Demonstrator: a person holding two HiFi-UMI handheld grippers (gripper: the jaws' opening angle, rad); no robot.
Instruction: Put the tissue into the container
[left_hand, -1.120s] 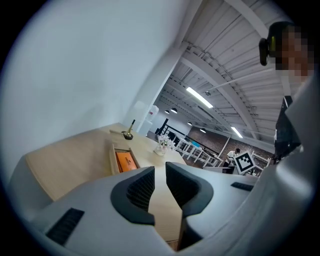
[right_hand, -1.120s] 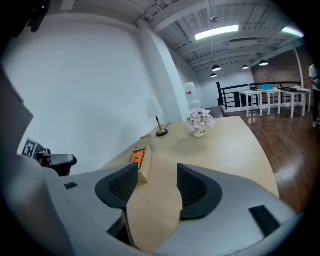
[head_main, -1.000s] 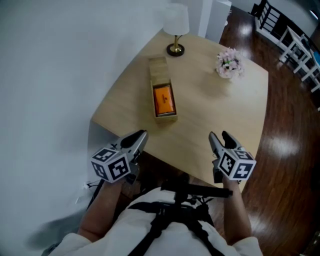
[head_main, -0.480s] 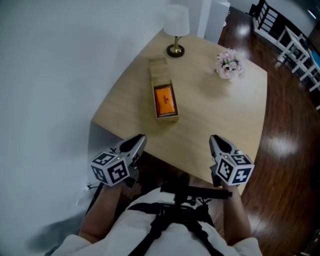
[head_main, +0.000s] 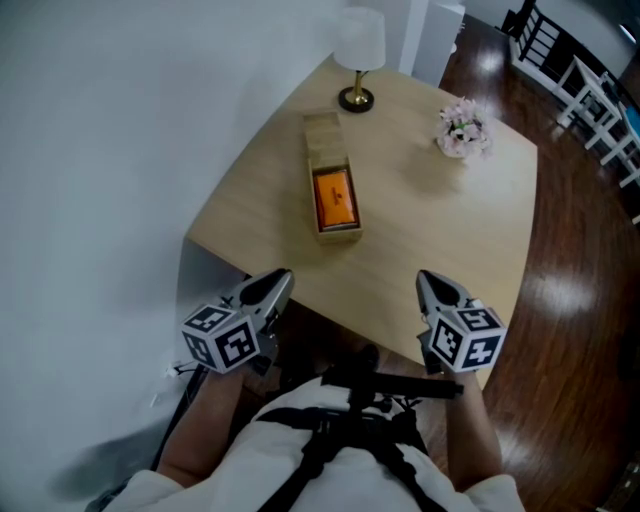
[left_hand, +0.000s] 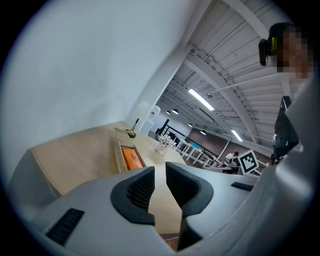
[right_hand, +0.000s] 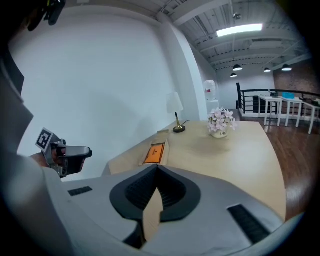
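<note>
While both my hands hover at the near edge of the tabletop, the head view shows the orange tissue pack lying inside the open near half of the long wooden container, well apart from either tool. My left hand-held gripper and right hand-held gripper carry nothing. From the left gripper view, its jaws stand a narrow slit apart, with only tabletop beyond. From the right gripper view, the jaws have just been closing and meet at the tips, empty. I judge the tissue already placed; doing this well means keeping clear and not nudging the container.
</note>
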